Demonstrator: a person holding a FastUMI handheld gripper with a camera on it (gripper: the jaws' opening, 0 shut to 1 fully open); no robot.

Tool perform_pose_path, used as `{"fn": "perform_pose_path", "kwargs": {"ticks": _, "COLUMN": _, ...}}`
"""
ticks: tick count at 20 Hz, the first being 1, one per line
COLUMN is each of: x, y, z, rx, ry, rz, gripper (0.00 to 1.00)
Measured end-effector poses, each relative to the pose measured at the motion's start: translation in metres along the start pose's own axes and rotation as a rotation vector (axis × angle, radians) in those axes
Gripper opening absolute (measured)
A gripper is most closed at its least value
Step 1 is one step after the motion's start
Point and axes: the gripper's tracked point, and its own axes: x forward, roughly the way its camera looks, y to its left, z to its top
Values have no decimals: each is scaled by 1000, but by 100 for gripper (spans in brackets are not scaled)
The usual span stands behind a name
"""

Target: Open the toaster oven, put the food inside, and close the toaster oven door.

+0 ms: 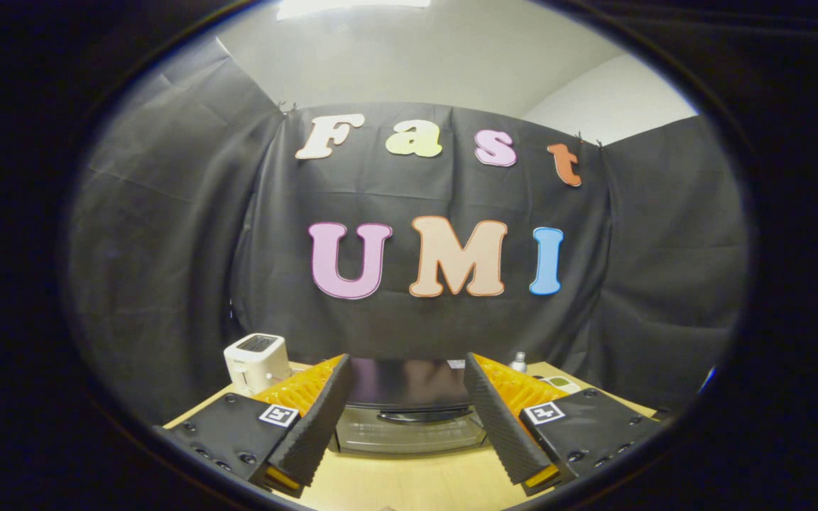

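— Where's the toaster oven (pixel 409 415) from where you stand?

— Straight ahead of the gripper (pixel 405 426), sitting on the wooden tabletop (pixel 395 482) with its back near the black cloth wall. Its door (pixel 409 431) looks shut, with the dark bar handle (pixel 423 416) running across the top edge of the glass.

— And the fingers (pixel 313 426)?

— Spread wide apart, holding nothing. The oven shows in the gap between them, a bit beyond the tips. I'd say they're held open and level like that so they can line up on the handle; that seems the first step, and it isn't done yet.

— Any food about?

— I can't make any out. There's a white pop-up toaster (pixel 256 362) off to the left of the oven, a small bottle (pixel 519 362) behind the right finger, and some flat greenish thing (pixel 558 383) near it, too small to tell what.

— What needs care?

— My guess is the handle: it's slim, and the door hinges downward, so the pull would have to follow that arc.
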Motion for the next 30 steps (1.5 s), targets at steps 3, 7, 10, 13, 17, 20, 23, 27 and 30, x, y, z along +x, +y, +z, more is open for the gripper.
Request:
{"fn": "perform_pose_path", "kwargs": {"ticks": 3, "x": 3, "y": -2, "z": -4, "rx": 2, "ry": 7, "rz": -3, "gripper": 99}}
{"fn": "perform_pose_path", "kwargs": {"ticks": 7, "x": 9, "y": -8, "z": -13, "rx": -10, "ry": 33, "rz": -17, "gripper": 99}}
{"fn": "perform_pose_path", "kwargs": {"ticks": 10, "x": 14, "y": -10, "z": -15, "rx": -15, "ry": 44, "rz": -23, "gripper": 99}}
{"fn": "perform_pose_path", "kwargs": {"ticks": 13, "x": 20, "y": -15, "z": -21, "rx": -22, "ry": 55, "rz": -37, "gripper": 99}}
{"fn": "perform_pose_path", "kwargs": {"ticks": 17, "x": 33, "y": -18, "z": -34, "rx": -13, "ry": 70, "rz": -45, "gripper": 99}}
{"fn": "perform_pose_path", "kwargs": {"ticks": 20, "x": 44, "y": -25, "z": -56, "rx": -24, "ry": 115, "rz": -62, "gripper": 99}}
{"fn": "perform_pose_path", "kwargs": {"ticks": 23, "x": 62, "y": -27, "z": -78, "rx": -5, "ry": 149, "rz": -64, "gripper": 99}}
{"fn": "perform_pose_path", "kwargs": {"ticks": 27, "x": 88, "y": -29, "z": -106, "rx": 43, "ry": 170, "rz": -72, "gripper": 99}}
{"fn": "perform_pose_path", "kwargs": {"ticks": 30, "x": 109, "y": -22, "z": -124, "rx": 29, "ry": 194, "rz": -57, "gripper": 99}}
